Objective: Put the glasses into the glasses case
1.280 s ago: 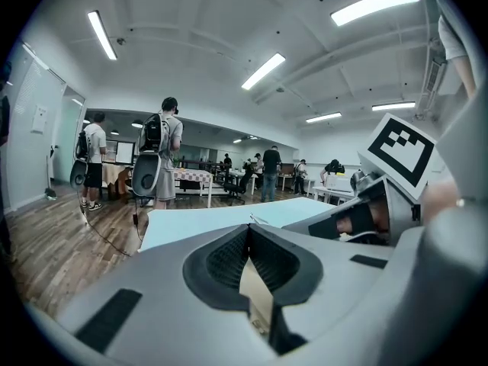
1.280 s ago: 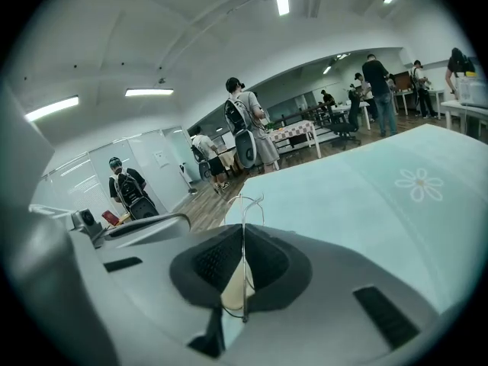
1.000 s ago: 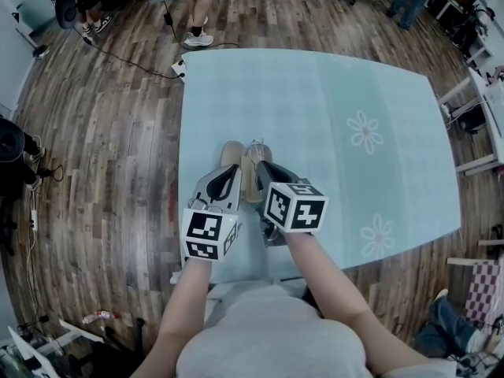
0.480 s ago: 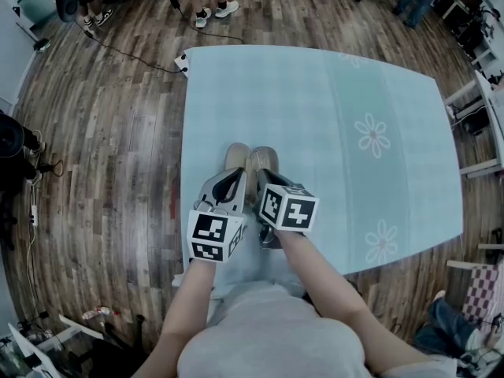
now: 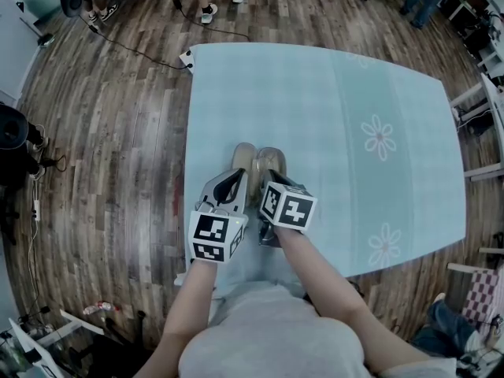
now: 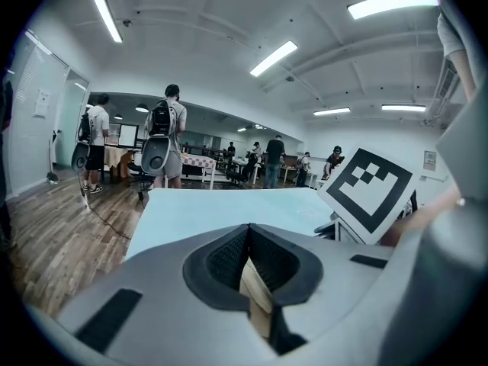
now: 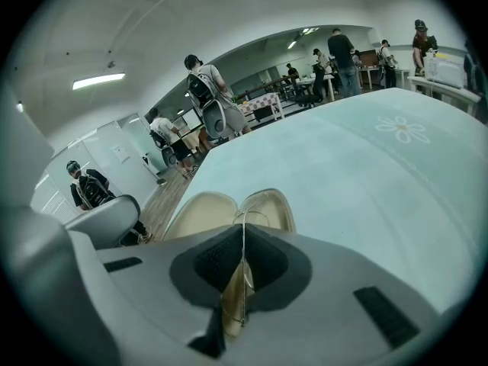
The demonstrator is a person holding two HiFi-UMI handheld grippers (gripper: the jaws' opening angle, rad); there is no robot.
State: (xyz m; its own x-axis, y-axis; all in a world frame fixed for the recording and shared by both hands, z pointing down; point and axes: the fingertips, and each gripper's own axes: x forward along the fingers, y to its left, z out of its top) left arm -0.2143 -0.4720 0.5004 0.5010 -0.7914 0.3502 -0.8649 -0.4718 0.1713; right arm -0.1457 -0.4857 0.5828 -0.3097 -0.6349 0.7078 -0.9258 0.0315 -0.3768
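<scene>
Nearest, the left gripper (image 6: 248,235) seems clamped on the near edge of the open beige clamshell glasses case (image 5: 244,160). The right gripper (image 7: 242,254) pinches thin wire-framed glasses (image 7: 244,219) over the case's near end — not yet released inside, I'd judge, and the case not yet closed. Beyond the case lies pale blue table (image 5: 331,101).

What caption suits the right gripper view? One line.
Right gripper holds wire glasses at the open case.
</scene>
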